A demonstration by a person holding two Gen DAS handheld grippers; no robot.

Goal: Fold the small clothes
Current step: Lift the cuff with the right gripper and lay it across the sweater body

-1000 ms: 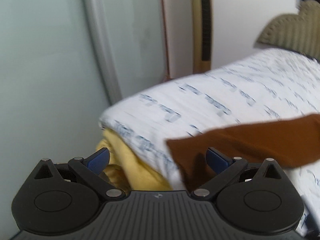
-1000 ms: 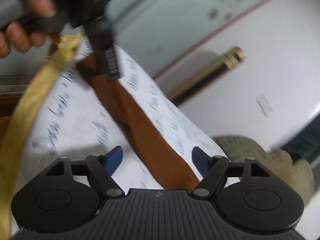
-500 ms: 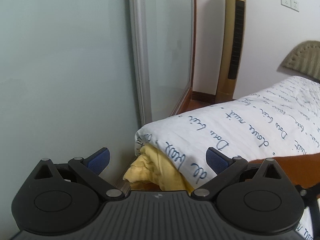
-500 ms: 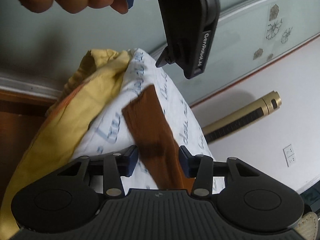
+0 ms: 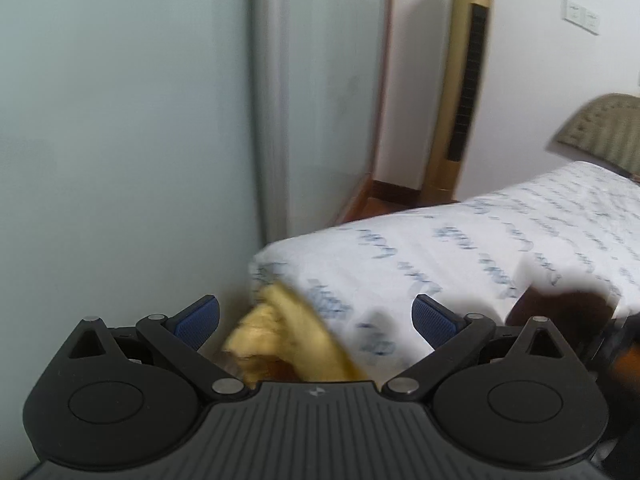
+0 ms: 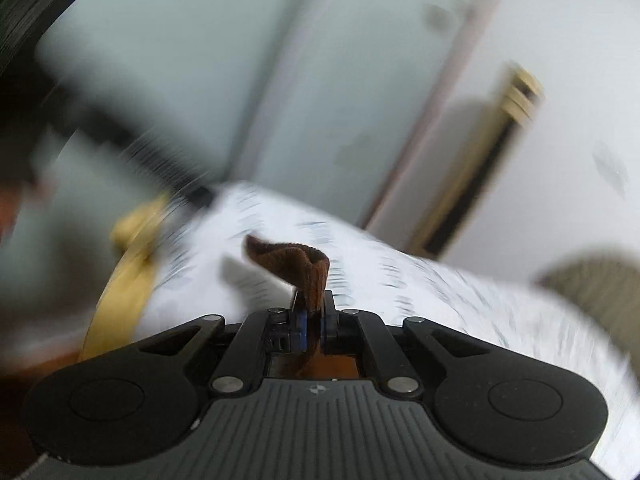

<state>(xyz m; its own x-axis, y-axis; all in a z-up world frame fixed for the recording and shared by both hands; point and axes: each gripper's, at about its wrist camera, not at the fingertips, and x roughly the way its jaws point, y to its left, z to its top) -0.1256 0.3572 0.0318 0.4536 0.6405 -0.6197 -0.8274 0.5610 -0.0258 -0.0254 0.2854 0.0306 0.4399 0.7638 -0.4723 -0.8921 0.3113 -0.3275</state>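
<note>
A small brown cloth (image 6: 298, 266) sticks up from between the blue pads of my right gripper (image 6: 314, 326), which is shut on it above the white bed cover (image 6: 440, 292). In the left wrist view a dark brown part of the cloth (image 5: 560, 306) shows at the right, over the white printed bed cover (image 5: 460, 248). My left gripper (image 5: 316, 318) is open, with nothing pressed between its fingers; the bed's corner and a yellow sheet (image 5: 280, 332) lie beyond it. The right wrist view is blurred.
A pale green sliding door (image 5: 120, 140) fills the left. A gold tower fan (image 5: 464, 80) stands by the white wall. A padded headboard (image 5: 604, 132) is at far right. The yellow sheet (image 6: 124, 276) hangs off the bed's corner. The other gripper's dark body (image 6: 132, 140) crosses upper left.
My right gripper has shut on the brown cloth and lifted its end off the bed, rolling as it went. The left gripper stays open; its view shifted slightly.
</note>
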